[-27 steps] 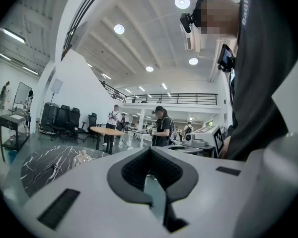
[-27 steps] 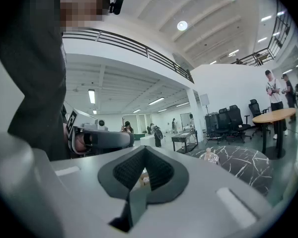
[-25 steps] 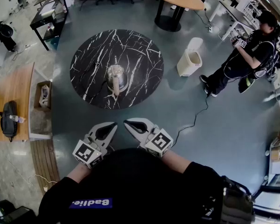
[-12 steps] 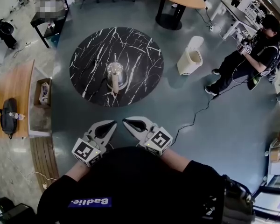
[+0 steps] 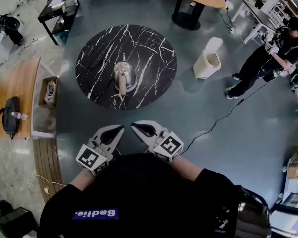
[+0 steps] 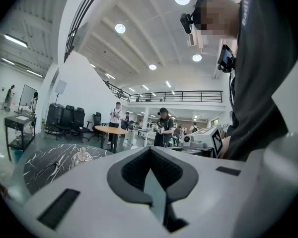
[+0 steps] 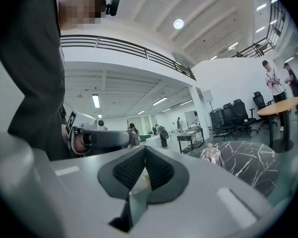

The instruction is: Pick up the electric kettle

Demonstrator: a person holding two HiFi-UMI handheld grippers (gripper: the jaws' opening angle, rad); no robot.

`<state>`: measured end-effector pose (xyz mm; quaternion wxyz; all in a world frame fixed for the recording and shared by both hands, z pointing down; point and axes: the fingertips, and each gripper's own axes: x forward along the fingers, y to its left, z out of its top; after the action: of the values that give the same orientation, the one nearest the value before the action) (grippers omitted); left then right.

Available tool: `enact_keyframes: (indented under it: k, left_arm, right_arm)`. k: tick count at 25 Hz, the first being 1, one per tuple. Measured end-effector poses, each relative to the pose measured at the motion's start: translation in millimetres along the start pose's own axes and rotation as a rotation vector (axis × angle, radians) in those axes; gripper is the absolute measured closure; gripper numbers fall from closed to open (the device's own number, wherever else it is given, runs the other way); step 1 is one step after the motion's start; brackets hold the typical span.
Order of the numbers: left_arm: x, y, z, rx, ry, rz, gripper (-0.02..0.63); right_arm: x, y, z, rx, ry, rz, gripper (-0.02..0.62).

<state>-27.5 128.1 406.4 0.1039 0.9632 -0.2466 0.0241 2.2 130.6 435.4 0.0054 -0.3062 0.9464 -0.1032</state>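
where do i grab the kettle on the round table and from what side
Take the pale handle: it sticks out from the electric kettle toward your edge of the black marble table, so coming straight in from the near side looks best. The shiny body is rounded and likely too wide.

Round ceiling lamps (image 6: 120,28) and strip lights overhead fill the hall with bright, even, cool light, so shadows on the grey floor (image 5: 203,113) are soft and faint, and the lamps themselves blow out to white. All three views bow strongly, fisheye fashion, into dark rounded corners. The left claw (image 6: 150,155) and right claw (image 7: 145,152) look slightly soft up close, and the steel kettle (image 5: 123,72) on the black table (image 5: 154,48) catches a small glint.
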Motion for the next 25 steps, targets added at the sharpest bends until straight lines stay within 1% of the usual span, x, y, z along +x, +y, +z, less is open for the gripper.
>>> enact_keyframes:
  k: [2,5,9,12,15,19,25]
  left_arm:
    - [3,-3,-2,-0.016,-0.002,0.015,0.600]
    - [7,0,-2,-0.019,0.001,0.028,0.600]
    - [9,17,-6,-0.031,0.003,0.013,0.600]
    - [12,36,-5,-0.023,0.005,-0.008,0.600]
    - [15,55,2,-0.017,0.019,-0.032,0.600]
    - [14,77,9,-0.017,-0.003,-0.090,0.600]
    - [10,107,12,-0.025,-0.015,-0.137,0.600]
  right_arm:
    - [-3,-3,2,0.004,-0.008,0.008,0.592]
    - [-4,-10,1,0.014,-0.005,0.003,0.592]
    - [7,-20,-4,0.007,0.002,-0.008,0.592]
    - [22,-29,-1,0.011,0.000,-0.034,0.592]
    - [37,-40,-1,0.005,0.021,-0.071,0.592]
    - [58,-54,-1,0.024,0.022,-0.128,0.592]
    - [80,-73,-4,0.023,0.051,-0.199,0.592]
